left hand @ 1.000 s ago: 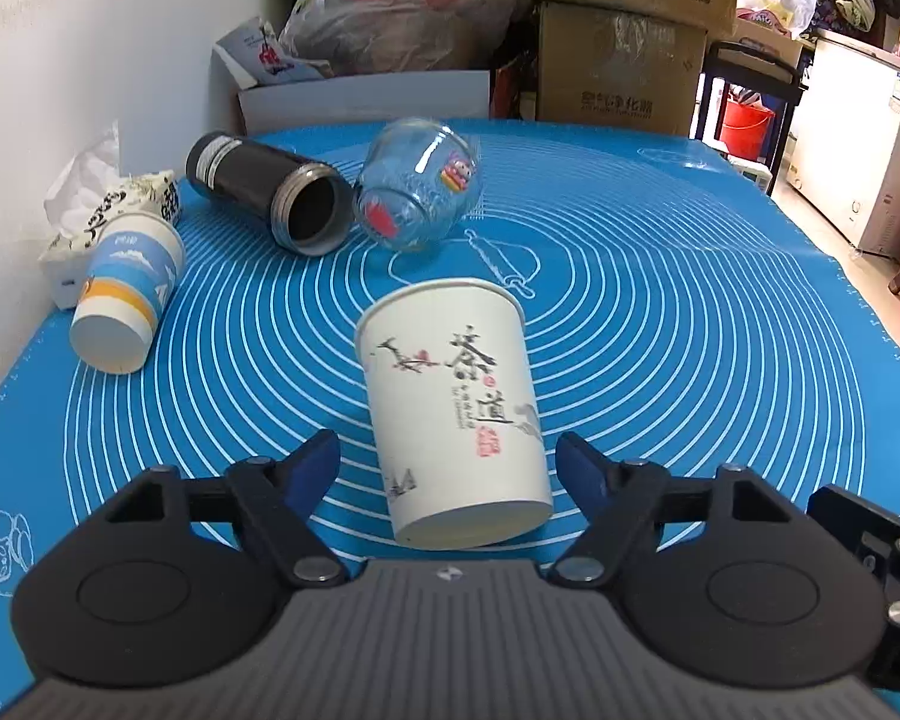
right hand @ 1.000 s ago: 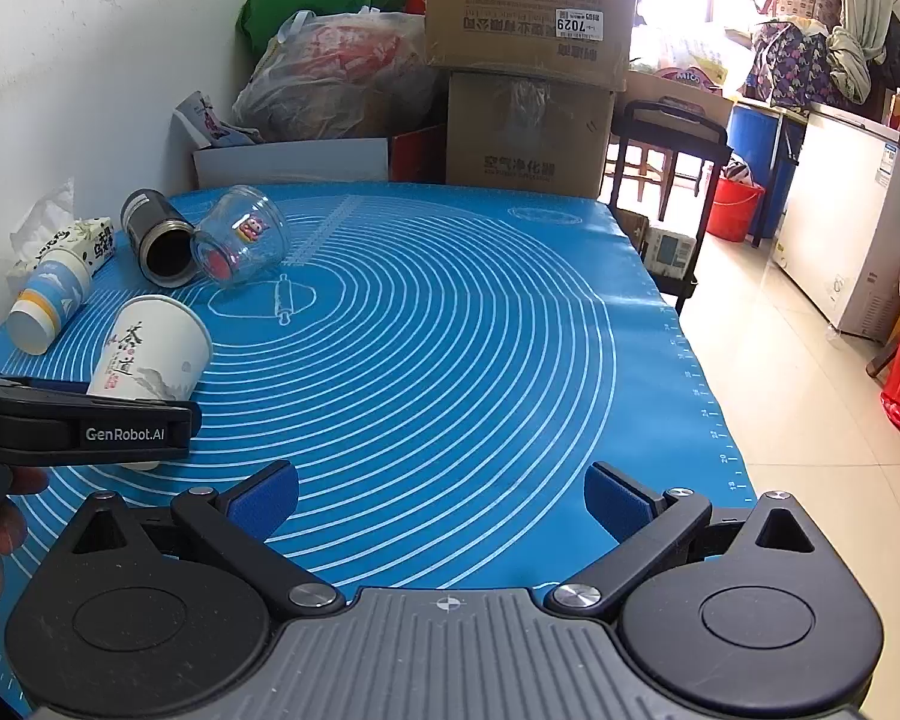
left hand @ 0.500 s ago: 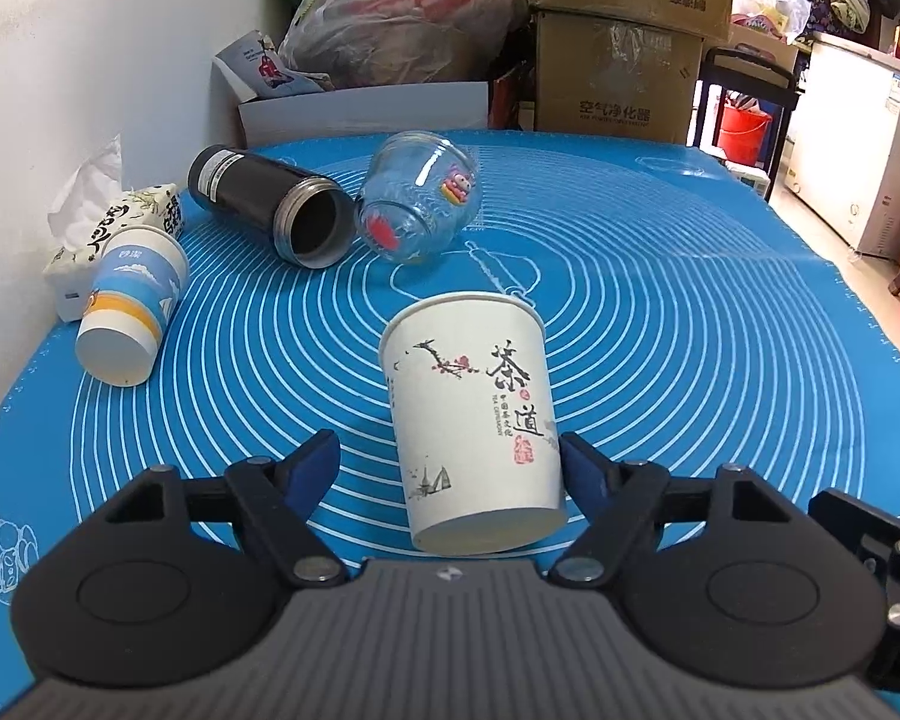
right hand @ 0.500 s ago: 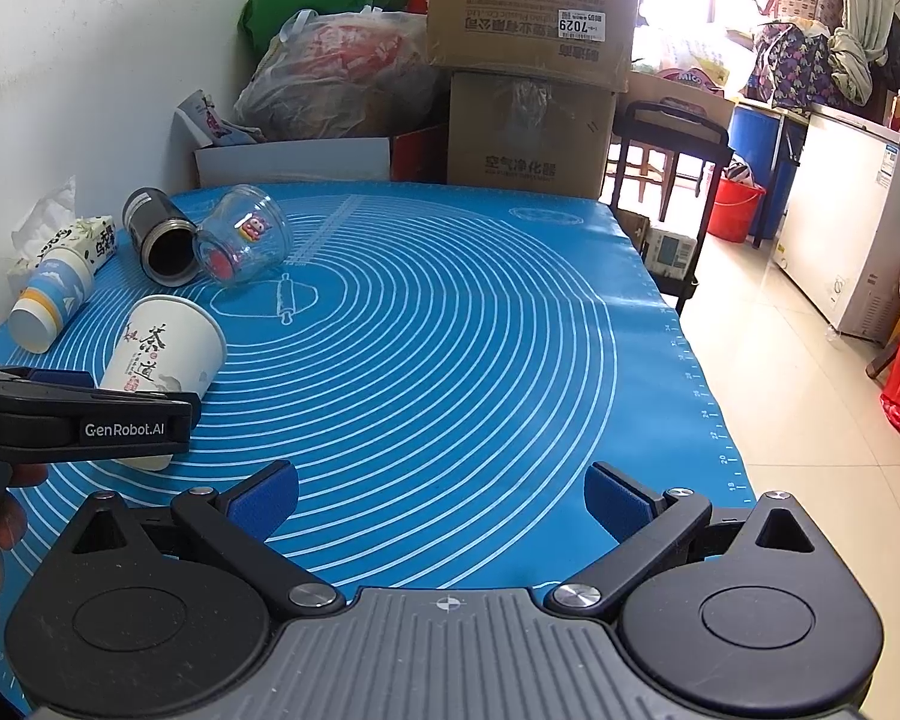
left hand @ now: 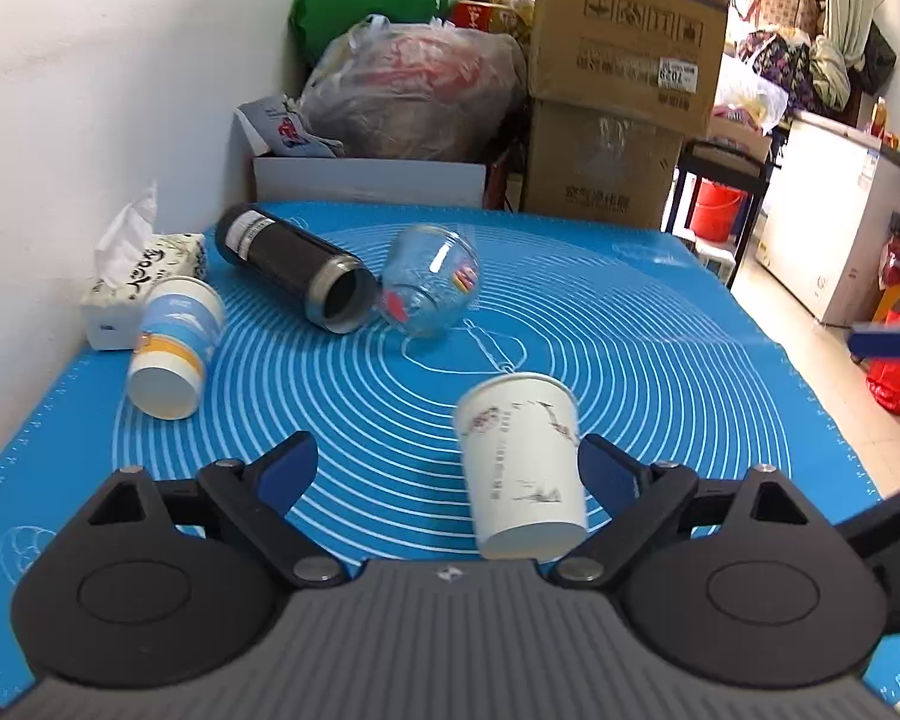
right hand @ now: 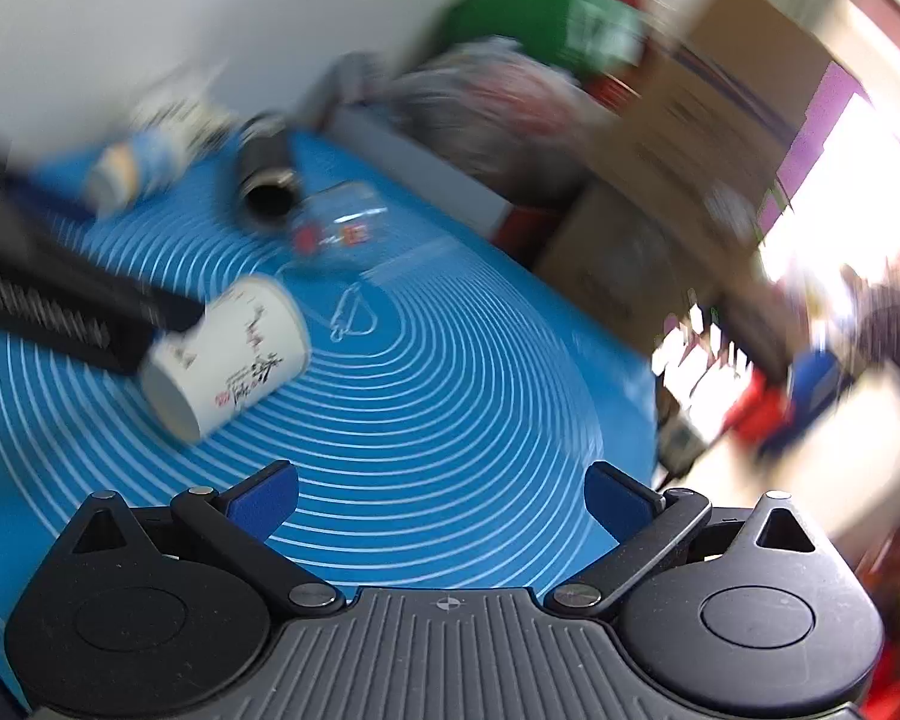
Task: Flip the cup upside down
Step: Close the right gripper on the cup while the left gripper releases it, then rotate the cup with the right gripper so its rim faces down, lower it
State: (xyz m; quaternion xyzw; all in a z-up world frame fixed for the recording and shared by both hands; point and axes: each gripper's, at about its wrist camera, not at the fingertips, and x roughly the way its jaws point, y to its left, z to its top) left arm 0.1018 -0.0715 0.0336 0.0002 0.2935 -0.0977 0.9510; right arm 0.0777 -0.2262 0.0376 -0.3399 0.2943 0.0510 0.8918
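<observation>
Paper cup tilted (right view blurred).

I see a white paper cup with black ink drawings on a blue mat ringed with white circles.

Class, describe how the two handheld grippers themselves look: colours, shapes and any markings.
Both the left gripper and right gripper have blue finger pads on black linkage arms with silver pivot pins, two round black housings and a ribbed grey centre plate bearing a small crosshair mark. No cables or sleeves show.
</observation>
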